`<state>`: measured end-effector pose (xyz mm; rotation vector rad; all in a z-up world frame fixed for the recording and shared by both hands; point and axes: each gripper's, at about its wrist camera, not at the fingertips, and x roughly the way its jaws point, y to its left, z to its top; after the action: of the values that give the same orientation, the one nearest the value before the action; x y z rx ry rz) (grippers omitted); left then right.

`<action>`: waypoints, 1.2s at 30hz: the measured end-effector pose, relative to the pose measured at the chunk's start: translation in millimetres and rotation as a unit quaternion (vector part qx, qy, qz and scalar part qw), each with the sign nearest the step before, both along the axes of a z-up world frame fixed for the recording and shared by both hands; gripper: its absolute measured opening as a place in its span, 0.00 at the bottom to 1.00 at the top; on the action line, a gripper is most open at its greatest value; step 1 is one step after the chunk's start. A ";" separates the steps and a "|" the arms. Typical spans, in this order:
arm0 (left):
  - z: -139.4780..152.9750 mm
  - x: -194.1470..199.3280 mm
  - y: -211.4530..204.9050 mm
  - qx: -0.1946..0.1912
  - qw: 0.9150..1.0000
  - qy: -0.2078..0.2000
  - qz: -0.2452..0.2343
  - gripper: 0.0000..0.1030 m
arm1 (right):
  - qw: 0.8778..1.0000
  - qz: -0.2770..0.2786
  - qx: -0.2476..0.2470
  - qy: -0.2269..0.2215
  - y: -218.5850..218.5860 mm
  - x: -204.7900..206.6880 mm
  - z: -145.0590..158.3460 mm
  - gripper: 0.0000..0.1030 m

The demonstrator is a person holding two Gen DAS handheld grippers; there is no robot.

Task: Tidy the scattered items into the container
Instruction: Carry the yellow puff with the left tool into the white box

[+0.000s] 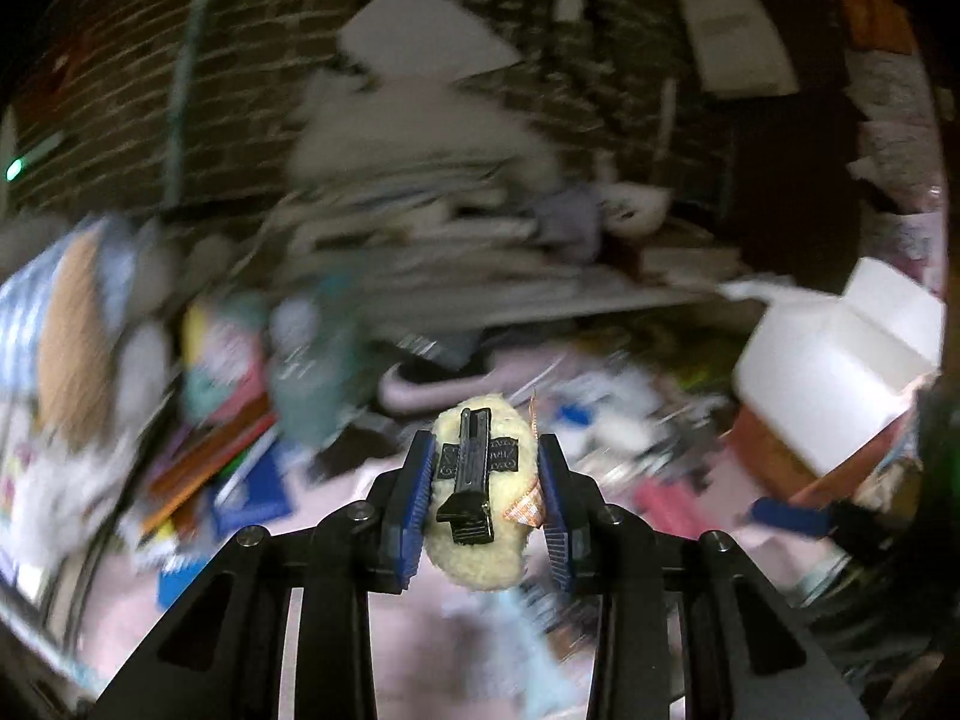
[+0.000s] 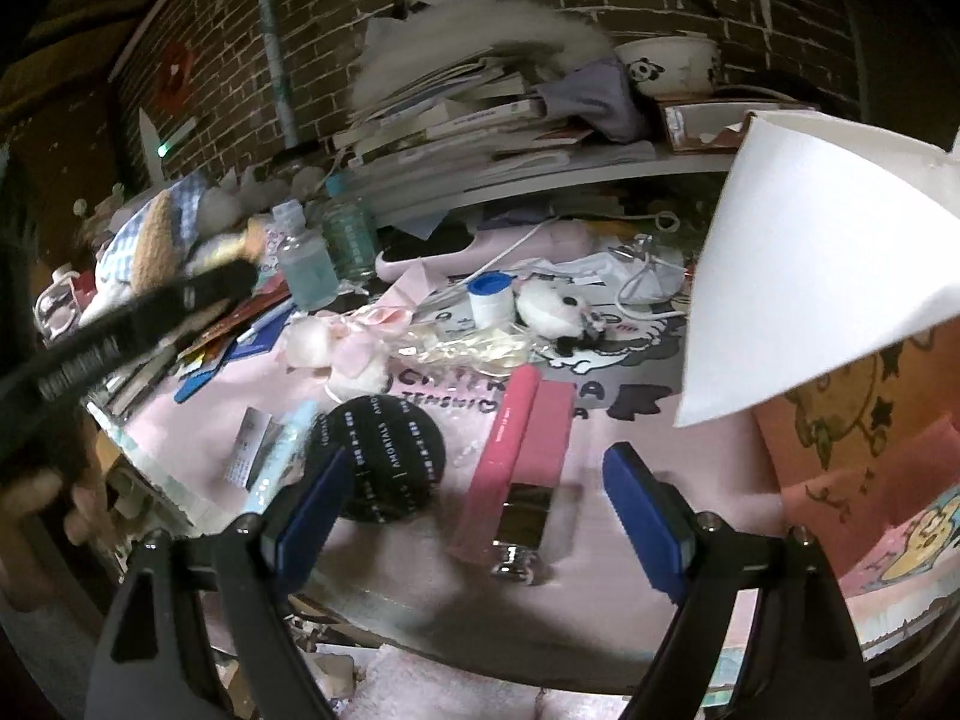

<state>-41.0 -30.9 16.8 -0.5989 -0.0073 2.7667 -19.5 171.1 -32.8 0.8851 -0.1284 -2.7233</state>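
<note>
The left gripper [image 1: 485, 501] is closed on a cream fluffy hair clip [image 1: 480, 498] carried between its pads, with the white box [image 1: 840, 360] far off to its right. The blur suggests fast travel, and the soft fleece could slip. The right gripper [image 2: 480, 510] gapes wide, holding nothing — a pink stapler [image 2: 528, 450] lies between its fingers and a black round pouch [image 2: 384, 456] touches its left pad, so closing might snag both. The box's inside is barely visible.

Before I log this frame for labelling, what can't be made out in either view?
- Left wrist: everything behind the fluffy yellow item is motion-blurred.
- Left wrist: its underside is hidden by the left gripper fingers.
- Right wrist: the white box's inside is hidden by its flap.
- Right wrist: the pink case's lettering is too small.
</note>
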 end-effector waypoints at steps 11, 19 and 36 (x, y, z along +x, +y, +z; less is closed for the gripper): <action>62.4 -18.7 99.1 -0.019 0.987 0.031 -0.154 0.27 | 1.000 -0.007 -0.024 0.007 18.3 7.2 0.5 0.81; 91.6 -27.5 175.7 -0.058 0.963 0.004 -0.264 0.27 | 0.999 -0.003 -0.047 0.006 29.0 9.9 -3.0 0.81; 61.6 -55.2 288.7 -0.191 0.925 -0.113 -0.309 0.28 | 0.995 0.001 -0.102 -0.010 51.2 15.0 -15.9 0.81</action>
<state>-96.2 257.8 78.4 -0.8411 0.5792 2.0775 -4.5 222.3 -48.6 0.8512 -0.4027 -2.6403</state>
